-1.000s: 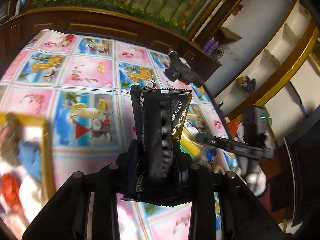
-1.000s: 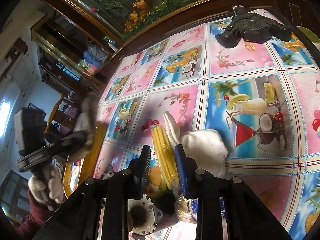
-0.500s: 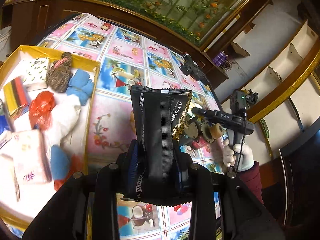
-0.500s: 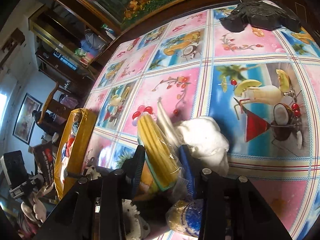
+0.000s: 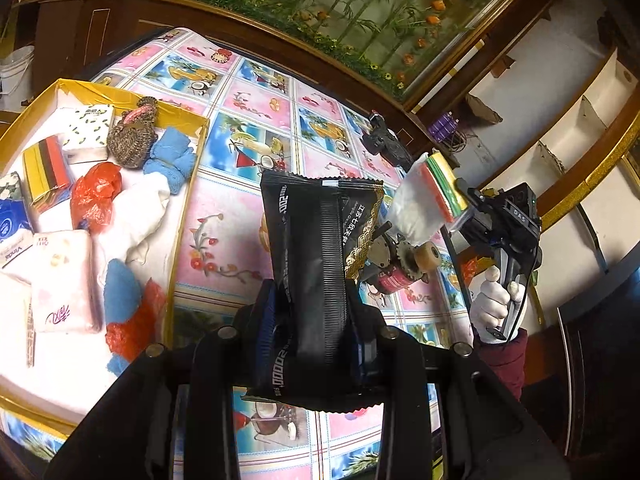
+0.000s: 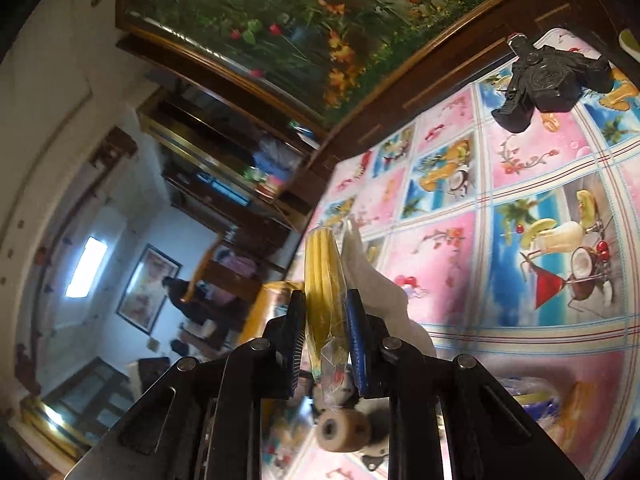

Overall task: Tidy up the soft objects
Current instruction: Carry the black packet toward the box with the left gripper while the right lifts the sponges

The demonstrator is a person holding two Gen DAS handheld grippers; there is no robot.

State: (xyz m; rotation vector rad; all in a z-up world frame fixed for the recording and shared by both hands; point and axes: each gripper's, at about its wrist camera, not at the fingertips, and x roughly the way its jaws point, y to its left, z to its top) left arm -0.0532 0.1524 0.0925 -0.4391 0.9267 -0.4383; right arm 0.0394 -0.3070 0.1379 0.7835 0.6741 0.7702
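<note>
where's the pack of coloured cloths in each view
Left wrist view: the pack of coloured cloths is right of centre, held up in the right gripper.
Right wrist view: pack at centre, edge-on between the pads.
Shared landmark: the black gadget on the tablecloth.

black gadget (image 6: 548, 80) on fruit-print tablecloth (image 6: 520, 160); small geared mechanism w/ tan wheel (image 5: 404, 260) nearer; flower mural (image 5: 340, 8) behind.
</note>
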